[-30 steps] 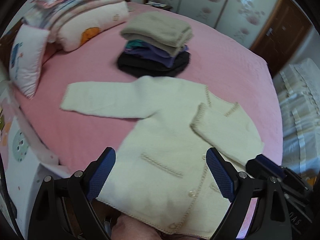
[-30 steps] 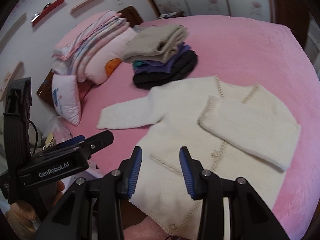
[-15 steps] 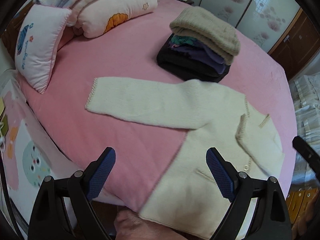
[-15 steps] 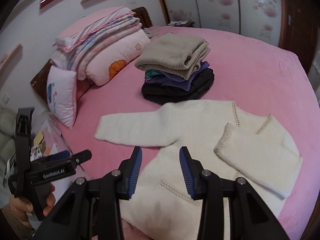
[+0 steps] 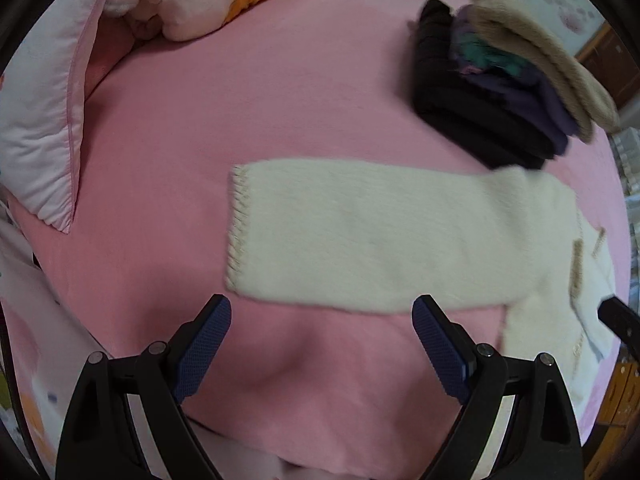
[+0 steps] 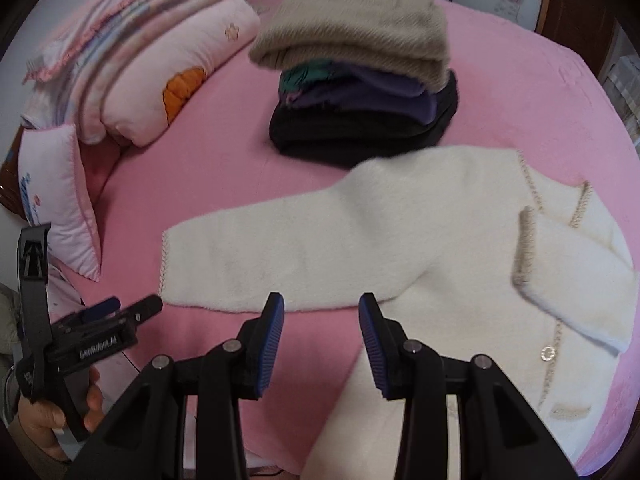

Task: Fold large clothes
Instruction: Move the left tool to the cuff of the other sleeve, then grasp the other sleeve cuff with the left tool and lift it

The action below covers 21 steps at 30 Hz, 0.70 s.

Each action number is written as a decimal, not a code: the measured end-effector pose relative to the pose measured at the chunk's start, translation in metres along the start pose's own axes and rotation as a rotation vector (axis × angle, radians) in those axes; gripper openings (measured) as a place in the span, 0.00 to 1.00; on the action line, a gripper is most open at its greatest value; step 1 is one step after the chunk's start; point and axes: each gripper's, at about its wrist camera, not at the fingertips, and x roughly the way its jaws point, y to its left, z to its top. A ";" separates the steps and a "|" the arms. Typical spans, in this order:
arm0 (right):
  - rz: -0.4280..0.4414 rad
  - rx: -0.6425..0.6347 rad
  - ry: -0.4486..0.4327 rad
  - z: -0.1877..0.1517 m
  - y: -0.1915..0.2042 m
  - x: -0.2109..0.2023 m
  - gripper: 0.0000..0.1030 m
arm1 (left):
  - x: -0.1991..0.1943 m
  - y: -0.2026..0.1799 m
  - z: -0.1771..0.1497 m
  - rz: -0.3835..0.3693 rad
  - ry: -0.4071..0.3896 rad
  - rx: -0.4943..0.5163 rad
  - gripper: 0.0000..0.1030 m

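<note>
A cream knit cardigan (image 6: 460, 240) lies flat on the pink bed. One sleeve (image 6: 572, 276) is folded across its chest. The other sleeve (image 5: 360, 236) stretches out flat to the left, its cuff (image 5: 236, 224) trimmed with tan stitching. My left gripper (image 5: 322, 334) is open and empty, hovering just in front of that sleeve near the cuff end; it also shows in the right wrist view (image 6: 116, 312). My right gripper (image 6: 322, 332) is partly open and empty, just in front of the sleeve's near edge by the armpit.
A stack of folded clothes (image 6: 360, 76), beige on top and black at the bottom, sits behind the cardigan. Pillows (image 6: 60, 200) and folded quilts (image 6: 140, 52) lie at the left. The bed's edge (image 5: 280, 460) runs under both grippers.
Both grippers have moved left and closer to the outstretched sleeve. The left one now faces its cuff end. The cardigan has not moved.
</note>
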 end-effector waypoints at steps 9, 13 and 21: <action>-0.055 -0.035 0.049 0.014 0.029 0.038 0.38 | 0.097 0.082 0.040 -0.061 0.100 -0.219 0.87; -0.068 -0.017 0.053 0.017 0.027 0.041 0.38 | 0.130 0.099 0.039 -0.065 0.163 -0.286 0.87; -0.079 0.040 0.081 0.011 0.007 0.042 0.38 | 0.144 0.065 0.047 -0.041 0.173 -0.148 0.45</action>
